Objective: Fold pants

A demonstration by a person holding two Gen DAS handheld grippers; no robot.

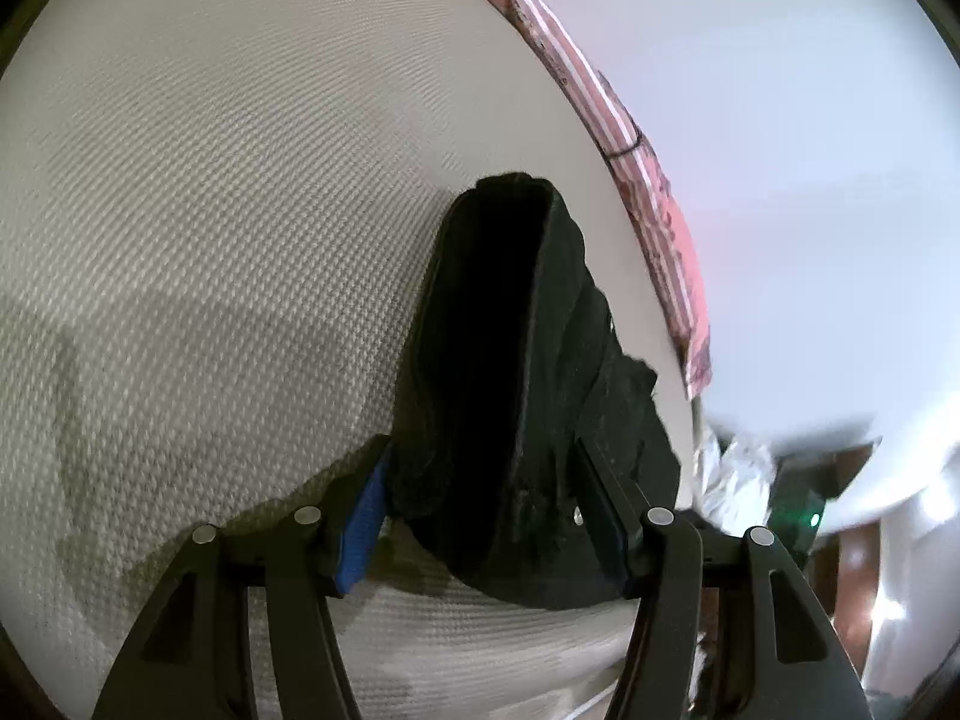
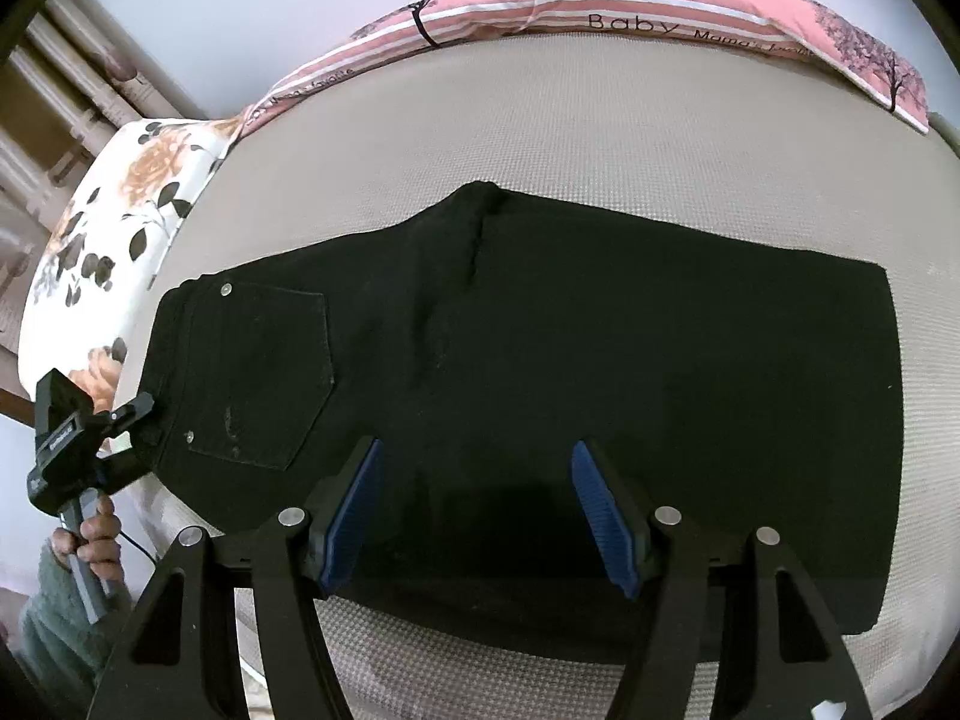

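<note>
Black pants point(image 2: 600, 330) lie flat, folded lengthwise, across a grey woven bed cover point(image 2: 600, 120), with the back pocket point(image 2: 258, 372) and waist at the left. My right gripper point(image 2: 477, 447) hovers open above their near edge, and nothing touches its blue pads. At the waist end my left gripper point(image 2: 141, 426), held by a hand point(image 2: 99, 534), straddles the waistband. In the left wrist view the pants point(image 1: 492, 300) stretch away between the fingers of the left gripper point(image 1: 480, 444). The cloth leans on the right finger, and most of the left blue pad point(image 1: 360, 528) is bare.
A pink striped cushion point(image 2: 600, 6) printed with trees runs along the bed's far edge and shows again point(image 1: 636, 168) in the left wrist view. A white floral pillow point(image 2: 120, 198) lies at the left end. A pale wall rises behind.
</note>
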